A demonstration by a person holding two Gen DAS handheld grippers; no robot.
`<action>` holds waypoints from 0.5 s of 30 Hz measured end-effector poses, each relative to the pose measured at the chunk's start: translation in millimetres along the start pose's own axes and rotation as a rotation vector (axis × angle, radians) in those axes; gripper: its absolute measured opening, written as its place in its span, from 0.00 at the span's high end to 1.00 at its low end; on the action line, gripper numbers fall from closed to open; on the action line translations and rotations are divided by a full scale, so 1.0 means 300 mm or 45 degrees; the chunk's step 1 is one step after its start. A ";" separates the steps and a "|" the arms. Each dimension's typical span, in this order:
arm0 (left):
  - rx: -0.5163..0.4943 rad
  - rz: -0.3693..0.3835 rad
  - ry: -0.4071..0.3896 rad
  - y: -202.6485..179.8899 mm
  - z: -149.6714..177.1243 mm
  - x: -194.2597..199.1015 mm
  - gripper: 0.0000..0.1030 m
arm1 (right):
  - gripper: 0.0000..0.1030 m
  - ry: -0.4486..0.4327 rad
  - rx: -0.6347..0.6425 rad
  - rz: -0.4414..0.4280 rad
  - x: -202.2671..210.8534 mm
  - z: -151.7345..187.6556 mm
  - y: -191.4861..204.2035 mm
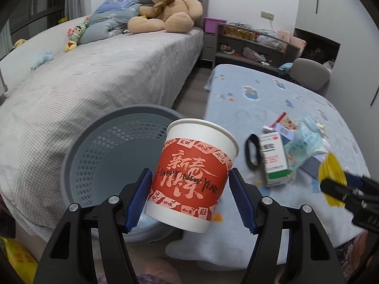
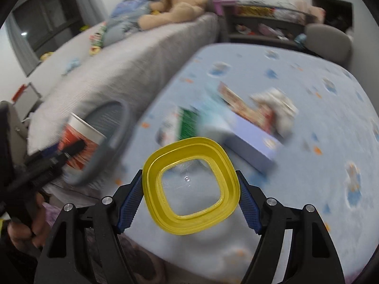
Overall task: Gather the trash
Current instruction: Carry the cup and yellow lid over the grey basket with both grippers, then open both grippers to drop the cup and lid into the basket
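Here, a red-banded paper cup (image 1: 191,179) sits clamped between the left gripper's (image 1: 190,193) blue pads, just ahead of a grey perforated basket (image 1: 113,146). The right gripper (image 2: 190,195) pinches a yellow-rimmed lid (image 2: 191,187); cartons (image 1: 274,158) lie beyond.

left gripper (image 1: 190,187): blue pads clamped on the paper cup (image 1: 193,177), which tilts beside the grey basket (image 1: 113,146)
right gripper (image 1: 341,187): at the right edge, with a yellow lid (image 1: 330,177)
rug (image 1: 272,99): carries a green-and-white box (image 1: 273,159) and wrappers (image 1: 303,142)
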State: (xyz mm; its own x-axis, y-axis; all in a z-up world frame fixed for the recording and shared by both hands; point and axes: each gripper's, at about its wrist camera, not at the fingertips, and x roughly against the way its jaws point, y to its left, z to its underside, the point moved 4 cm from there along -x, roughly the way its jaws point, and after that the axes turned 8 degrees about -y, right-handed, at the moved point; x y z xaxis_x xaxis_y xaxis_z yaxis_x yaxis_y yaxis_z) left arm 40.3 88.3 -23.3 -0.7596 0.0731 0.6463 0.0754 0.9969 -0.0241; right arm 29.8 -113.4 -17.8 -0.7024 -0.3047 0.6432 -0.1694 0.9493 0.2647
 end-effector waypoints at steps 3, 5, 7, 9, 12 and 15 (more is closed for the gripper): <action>0.008 -0.065 0.024 0.066 -0.011 -0.012 0.37 | 0.30 -0.023 0.064 -0.096 -0.077 -0.077 0.109; 0.030 -0.106 0.041 0.122 -0.017 -0.024 0.37 | 0.30 -0.016 0.102 -0.147 -0.144 -0.114 0.177; 0.063 -0.139 0.063 0.183 -0.025 -0.043 0.37 | 0.30 0.016 0.123 -0.199 -0.217 -0.138 0.233; 0.087 -0.165 0.076 0.235 -0.033 -0.063 0.37 | 0.30 0.035 0.150 -0.226 -0.265 -0.148 0.278; 0.120 -0.201 0.083 0.295 -0.036 -0.091 0.37 | 0.29 0.090 0.204 -0.267 -0.334 -0.142 0.347; 0.171 -0.207 0.107 0.344 -0.023 -0.116 0.37 | 0.29 0.136 0.227 -0.289 -0.394 -0.128 0.382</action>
State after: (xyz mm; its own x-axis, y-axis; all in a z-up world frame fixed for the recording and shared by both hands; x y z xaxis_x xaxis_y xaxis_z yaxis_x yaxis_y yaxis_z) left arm 78.8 188.6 -43.1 -0.6976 -0.0859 0.7113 -0.1348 0.9908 -0.0125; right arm 120.1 28.5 -35.9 -0.5578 -0.5078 0.6566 -0.4387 0.8519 0.2861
